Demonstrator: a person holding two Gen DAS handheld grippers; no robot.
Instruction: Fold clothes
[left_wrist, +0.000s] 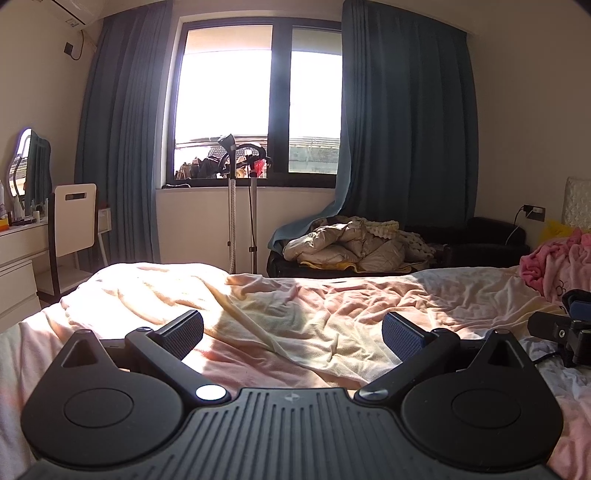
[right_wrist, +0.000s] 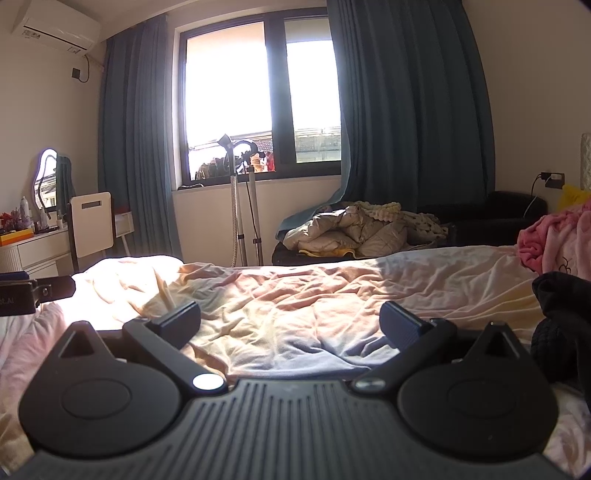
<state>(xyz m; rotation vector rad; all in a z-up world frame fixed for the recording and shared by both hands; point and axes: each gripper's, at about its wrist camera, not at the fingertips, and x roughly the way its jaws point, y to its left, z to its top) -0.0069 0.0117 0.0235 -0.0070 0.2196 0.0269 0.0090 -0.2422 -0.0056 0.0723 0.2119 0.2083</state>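
Left wrist view is showing the left gripper (left_wrist: 291, 334), a black two-finger tool with blue ribbed pads, hovering low over the bed with its fingers spread wide and holding nothing. Just past them, a pale cream garment (left_wrist: 280, 328) is lying rumpled on the crumpled pink bedsheet (left_wrist: 424, 295), one long crease running diagonally toward the fingers. It is looking like the piece to be folded, though its outline is blending into the sheet. Right wrist view is showing the right gripper (right_wrist: 290, 323) likewise gaping over the bedding and gripping nothing, with a dark garment (right_wrist: 561, 325) bunching at its right edge.

Farther right, a pink fleecy blanket (left_wrist: 550, 262) is heaping up near the head of the bed. Beyond the bed, a beige quilted heap (left_wrist: 347, 240) is sitting on a black sofa (left_wrist: 491, 232), a garment steamer on a stand (left_wrist: 232, 206) is standing under the window (left_wrist: 258, 99), and blue curtains (left_wrist: 402, 122) are hanging either side.

Risks, as I am judging them: strong sunlight is washing out the near-left cloth, so a finger could be pinching sheet together with garment, dragging both; a grab mid-crease instead of at a hem would be folding it crooked.

Writing: only the fragment "t.AI" is reading on the other tool's body at the far left of the right wrist view; the wall air conditioner (right_wrist: 55, 27) is carrying a label too small to read.
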